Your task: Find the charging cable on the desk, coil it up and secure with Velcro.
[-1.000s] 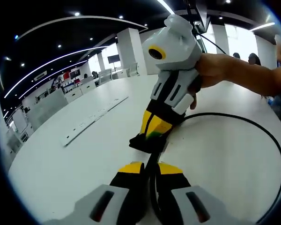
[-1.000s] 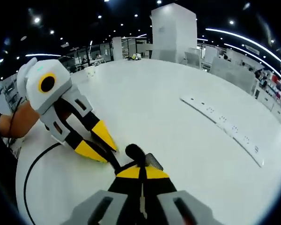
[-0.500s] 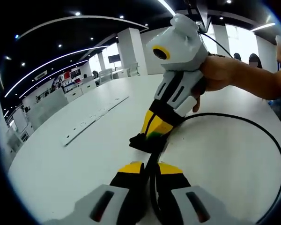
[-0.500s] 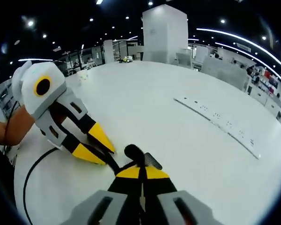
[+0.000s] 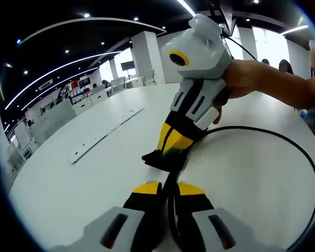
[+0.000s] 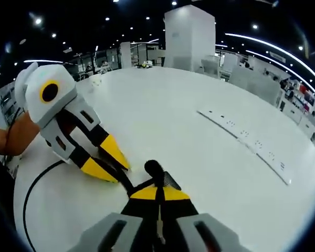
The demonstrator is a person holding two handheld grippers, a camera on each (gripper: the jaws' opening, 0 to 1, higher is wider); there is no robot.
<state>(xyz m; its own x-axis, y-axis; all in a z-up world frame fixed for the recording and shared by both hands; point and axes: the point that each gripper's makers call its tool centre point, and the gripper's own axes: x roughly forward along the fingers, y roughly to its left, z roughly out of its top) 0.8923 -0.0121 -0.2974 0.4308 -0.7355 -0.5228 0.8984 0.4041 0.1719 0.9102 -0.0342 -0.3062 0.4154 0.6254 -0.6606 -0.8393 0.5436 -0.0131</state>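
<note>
The thin black charging cable (image 5: 283,137) runs out past the picture's lower right edge in the left gripper view, and its near end is hidden between the closed yellow-tipped jaws.

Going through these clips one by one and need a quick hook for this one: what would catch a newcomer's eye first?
The two yellow-tipped grippers meet nose to nose on the white desk: the right gripper and the left gripper both shut on the black charging cable. The cable sweeps away in a wide loop across the desk on the right of the left gripper view. A long white power strip lies further off.
</note>
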